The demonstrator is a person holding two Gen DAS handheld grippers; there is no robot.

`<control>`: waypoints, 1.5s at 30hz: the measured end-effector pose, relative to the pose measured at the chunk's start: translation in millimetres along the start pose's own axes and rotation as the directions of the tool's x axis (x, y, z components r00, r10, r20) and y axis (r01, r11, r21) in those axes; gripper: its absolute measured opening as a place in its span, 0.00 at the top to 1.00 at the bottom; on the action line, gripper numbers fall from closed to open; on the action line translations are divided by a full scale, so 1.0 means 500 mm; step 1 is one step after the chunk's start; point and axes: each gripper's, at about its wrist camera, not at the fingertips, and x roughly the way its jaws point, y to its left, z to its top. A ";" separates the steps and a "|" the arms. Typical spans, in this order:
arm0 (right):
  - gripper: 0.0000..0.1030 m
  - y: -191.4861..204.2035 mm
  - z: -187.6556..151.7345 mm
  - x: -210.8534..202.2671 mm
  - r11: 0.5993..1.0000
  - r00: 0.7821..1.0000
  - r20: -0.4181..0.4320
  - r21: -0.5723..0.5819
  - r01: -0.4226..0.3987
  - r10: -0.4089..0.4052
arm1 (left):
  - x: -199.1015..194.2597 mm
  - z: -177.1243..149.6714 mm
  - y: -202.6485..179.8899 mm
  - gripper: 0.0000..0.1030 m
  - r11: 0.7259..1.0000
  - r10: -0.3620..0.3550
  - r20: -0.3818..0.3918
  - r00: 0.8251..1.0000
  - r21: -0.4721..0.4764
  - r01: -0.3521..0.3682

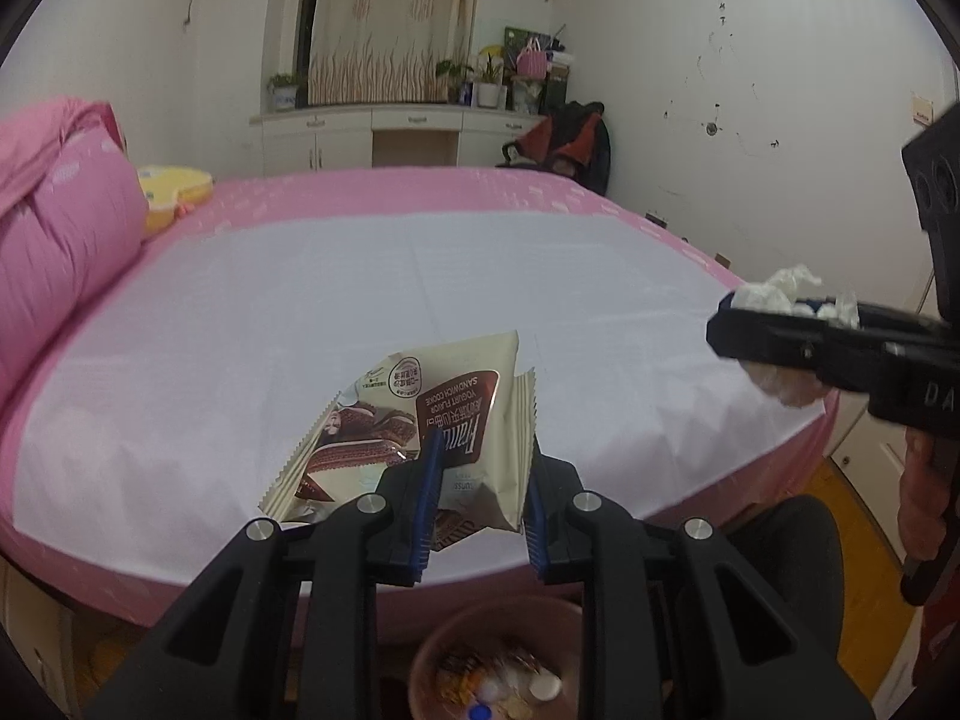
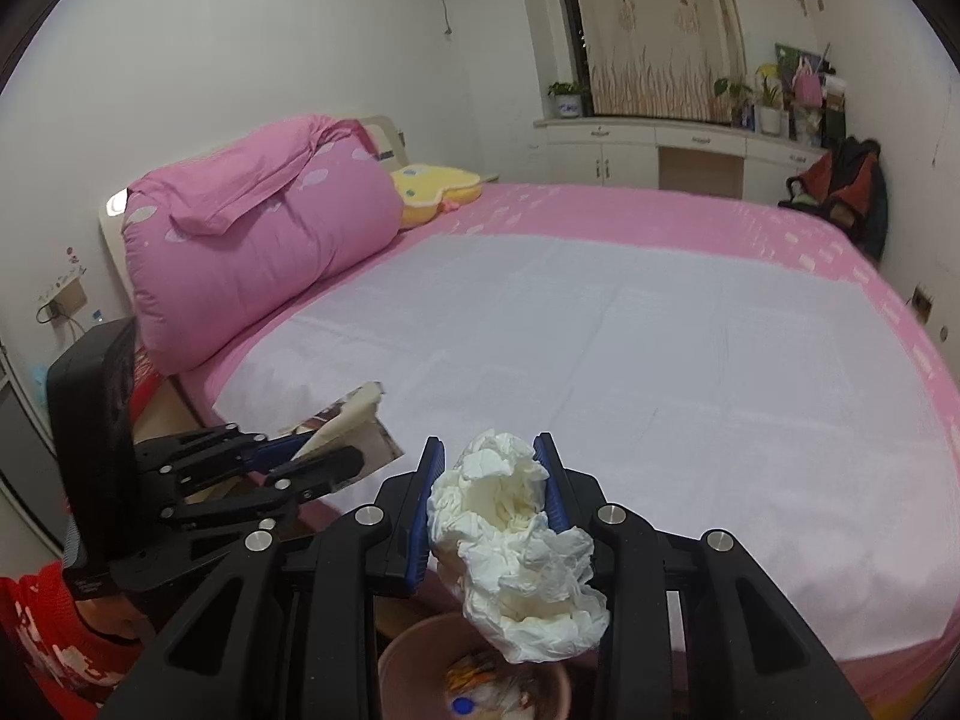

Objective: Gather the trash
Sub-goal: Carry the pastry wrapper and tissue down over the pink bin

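Left wrist: left gripper (image 1: 480, 480) jaws clamp cookie wrapper (image 1: 420, 420). Right gripper (image 2: 489, 498) jaws pinch crumpled tissue (image 2: 516, 546). Both above trash bin (image 2: 408, 660).

Black plastic left claw (image 1: 480, 504), right claw (image 2: 489, 504), ribbed blue pads (image 1: 427, 501), round silver screws, red sleeve (image 2: 42, 636) with white pattern

Cream cookie wrapper (image 1: 447, 420) printed with brown panels and chocolate biscuits, white crumpled tissue (image 2: 516, 546), pink bedsheet (image 2: 660, 210) flecked with pale marks, white cloth (image 1: 360, 300) (plain), yellow cushion (image 2: 435, 186), brownish-pink bin (image 2: 414, 660), beige curtain (image 2: 654, 30) patterned with orange grasses.
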 end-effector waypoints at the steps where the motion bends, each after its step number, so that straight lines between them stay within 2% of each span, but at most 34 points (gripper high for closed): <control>1: 0.66 0.002 -0.013 0.004 1.000 1.000 -0.009 0.006 -0.006 0.006 | 0.002 -0.013 0.002 0.76 1.000 -0.011 -0.007 1.000 -0.012 0.011; 9: 0.66 -0.019 -0.128 0.069 0.993 0.992 -0.106 0.111 -0.051 0.063 | 0.043 -0.117 0.012 0.76 0.998 -0.040 -0.095 0.995 -0.047 0.036; 17: 0.66 -0.051 -0.243 0.163 0.974 0.970 -0.218 0.220 -0.059 0.108 | 0.131 -0.237 0.015 0.76 0.996 -0.071 -0.255 0.964 -0.074 0.054; 23: 0.66 -0.079 -0.316 0.226 0.956 0.946 -0.294 0.289 -0.047 0.135 | 0.207 -0.311 0.017 0.76 0.993 -0.090 -0.368 0.925 -0.100 0.056; 30: 0.66 -0.106 -0.410 0.298 0.931 0.901 -0.392 0.363 -0.031 0.183 | 0.292 -0.388 0.031 0.76 0.991 -0.101 -0.503 0.858 -0.123 0.045; 36: 0.65 -0.126 -0.473 0.347 0.905 0.855 -0.467 0.425 -0.007 0.226 | 0.358 -0.429 0.051 0.76 0.981 -0.149 -0.590 0.793 -0.187 0.045; 40: 0.64 -0.136 -0.502 0.367 0.882 0.830 -0.492 0.472 0.000 0.263 | 0.375 -0.434 0.047 0.73 0.982 -0.148 -0.606 0.782 -0.186 0.042; 45: 0.62 -0.135 -0.516 0.385 0.878 0.810 -0.518 0.479 0.010 0.274 | 0.378 -0.449 0.047 0.72 0.982 -0.147 -0.626 0.766 -0.183 0.039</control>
